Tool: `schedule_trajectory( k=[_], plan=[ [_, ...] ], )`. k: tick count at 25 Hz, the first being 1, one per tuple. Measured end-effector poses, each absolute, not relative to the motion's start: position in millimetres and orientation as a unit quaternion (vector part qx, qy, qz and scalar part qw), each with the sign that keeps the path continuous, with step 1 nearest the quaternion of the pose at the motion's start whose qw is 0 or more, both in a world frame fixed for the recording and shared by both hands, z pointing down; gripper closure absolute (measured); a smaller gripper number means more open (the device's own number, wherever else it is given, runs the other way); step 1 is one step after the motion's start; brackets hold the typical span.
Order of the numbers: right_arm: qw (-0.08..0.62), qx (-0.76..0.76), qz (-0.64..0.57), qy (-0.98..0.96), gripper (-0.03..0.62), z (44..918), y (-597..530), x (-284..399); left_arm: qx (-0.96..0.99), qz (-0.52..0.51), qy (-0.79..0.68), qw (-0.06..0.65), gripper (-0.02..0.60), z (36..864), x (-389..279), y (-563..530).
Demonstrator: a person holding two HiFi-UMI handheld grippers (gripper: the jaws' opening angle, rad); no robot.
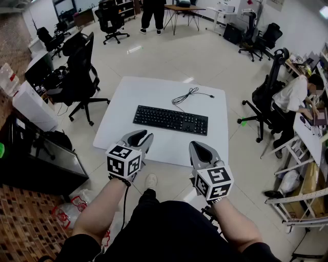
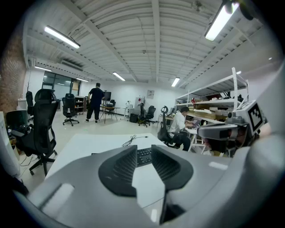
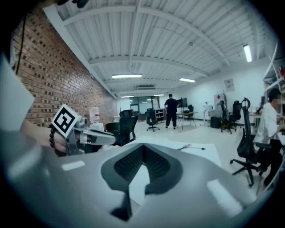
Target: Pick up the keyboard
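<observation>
A black keyboard (image 1: pixel 170 119) lies across the middle of a white table (image 1: pixel 128 92), its cable (image 1: pixel 187 95) curled behind it. Both grippers hover over the table's near edge, short of the keyboard. My left gripper (image 1: pixel 143 135) is open with nothing in it. In the left gripper view a strip of the keyboard (image 2: pixel 145 156) shows through the gap in the left gripper (image 2: pixel 144 148). My right gripper (image 1: pixel 198 147) is shut and empty; in the right gripper view the right gripper (image 3: pixel 143 148) has its tips together over the white table (image 3: pixel 200 153).
A black office chair (image 1: pixel 79 77) stands at the table's left. At a desk on the right a person (image 1: pixel 294 94) sits beside another chair (image 1: pixel 266 102). A standing person (image 1: pixel 152 13) and more chairs are far behind. Dark furniture (image 1: pixel 36 153) lines the left.
</observation>
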State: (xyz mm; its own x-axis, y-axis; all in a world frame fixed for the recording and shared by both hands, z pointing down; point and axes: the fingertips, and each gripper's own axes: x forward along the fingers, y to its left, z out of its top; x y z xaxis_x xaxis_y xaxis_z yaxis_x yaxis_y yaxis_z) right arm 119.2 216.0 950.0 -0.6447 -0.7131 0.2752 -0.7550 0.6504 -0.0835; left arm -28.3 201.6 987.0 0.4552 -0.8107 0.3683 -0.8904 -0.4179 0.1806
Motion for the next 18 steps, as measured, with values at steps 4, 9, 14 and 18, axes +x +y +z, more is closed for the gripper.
schedule_trajectory(
  k=[4, 9, 14, 18],
  plan=[
    [0.118, 0.409, 0.104, -0.899, 0.592, 962, 184, 97, 0.821, 0.113, -0.516, 0.216, 0.483, 1013, -63, 162],
    [0.131, 0.413, 0.122, -0.893, 0.592, 978, 145, 72, 0.799, 0.123, -0.524, 0.268, 0.46, 1052, -108, 112],
    [0.146, 0.423, 0.142, -0.883, 0.592, 995, 113, 52, 0.773, 0.138, -0.531, 0.319, 0.445, 1093, -150, 68],
    [0.158, 0.436, 0.161, -0.871, 0.592, 1013, 93, 43, 0.758, 0.15, -0.524, 0.359, 0.435, 1130, -171, 41]
  ],
)
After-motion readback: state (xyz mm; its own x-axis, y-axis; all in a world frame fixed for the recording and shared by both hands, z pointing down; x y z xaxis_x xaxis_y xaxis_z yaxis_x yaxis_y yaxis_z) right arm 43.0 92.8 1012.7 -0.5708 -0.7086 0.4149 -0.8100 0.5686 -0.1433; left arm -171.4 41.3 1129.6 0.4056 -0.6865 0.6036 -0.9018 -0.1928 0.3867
